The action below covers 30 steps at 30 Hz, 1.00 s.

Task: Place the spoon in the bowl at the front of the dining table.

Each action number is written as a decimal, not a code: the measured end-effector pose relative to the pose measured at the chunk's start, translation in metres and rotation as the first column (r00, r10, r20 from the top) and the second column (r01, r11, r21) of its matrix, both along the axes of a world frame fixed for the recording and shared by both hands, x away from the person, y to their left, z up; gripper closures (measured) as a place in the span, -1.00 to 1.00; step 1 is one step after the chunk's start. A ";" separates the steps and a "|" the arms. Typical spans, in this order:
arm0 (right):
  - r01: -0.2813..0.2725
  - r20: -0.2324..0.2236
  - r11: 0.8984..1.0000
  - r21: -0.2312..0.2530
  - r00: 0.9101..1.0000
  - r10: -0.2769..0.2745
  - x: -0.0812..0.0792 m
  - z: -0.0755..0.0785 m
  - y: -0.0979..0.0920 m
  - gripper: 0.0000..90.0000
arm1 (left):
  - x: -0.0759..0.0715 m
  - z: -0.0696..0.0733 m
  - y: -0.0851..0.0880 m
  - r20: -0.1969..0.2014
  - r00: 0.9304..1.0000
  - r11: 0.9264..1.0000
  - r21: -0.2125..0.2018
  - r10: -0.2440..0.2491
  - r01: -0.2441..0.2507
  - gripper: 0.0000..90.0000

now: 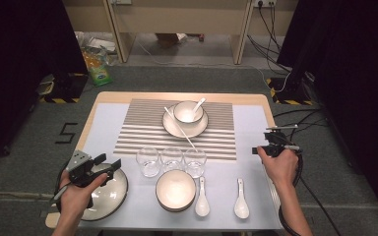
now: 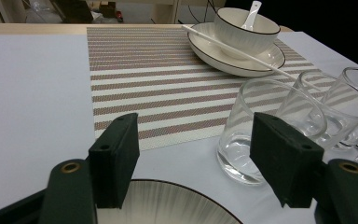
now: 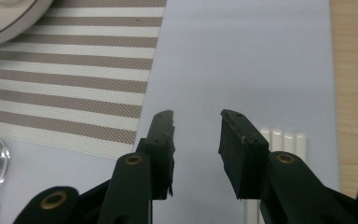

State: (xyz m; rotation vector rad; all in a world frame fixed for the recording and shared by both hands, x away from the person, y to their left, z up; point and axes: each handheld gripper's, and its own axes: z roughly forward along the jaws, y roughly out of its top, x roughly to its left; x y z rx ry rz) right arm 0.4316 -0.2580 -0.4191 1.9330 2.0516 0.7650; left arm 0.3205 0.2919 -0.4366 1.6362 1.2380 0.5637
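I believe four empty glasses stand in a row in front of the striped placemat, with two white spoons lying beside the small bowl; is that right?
Not quite: the high view shows three glasses, not four. They do stand in a row in front of the striped placemat, and two white spoons lie beside the small bowl.

Glossy white china bowl and plate. Clear, shiny glass cups. Woven striped mat, a bit rough. Smooth matt pale cover over a wooden table. Dull black plastic jaw pads.
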 end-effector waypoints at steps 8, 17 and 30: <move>0.033 -0.053 0.999 -0.038 0.998 -0.035 -0.003 -0.010 -0.012 0.53 | 0.000 -0.001 0.000 0.001 1.000 1.000 -0.001 -0.002 0.002 -0.28; 0.025 -0.102 0.996 -0.088 0.994 -0.034 -0.004 -0.022 -0.019 0.70 | 0.000 -0.001 -0.001 -0.002 1.000 1.000 0.001 -0.005 0.005 -0.28; 0.040 -0.137 0.994 -0.101 0.989 -0.054 -0.004 -0.030 -0.020 0.80 | 0.000 -0.002 -0.002 -0.006 1.000 1.000 0.000 -0.004 0.004 -0.28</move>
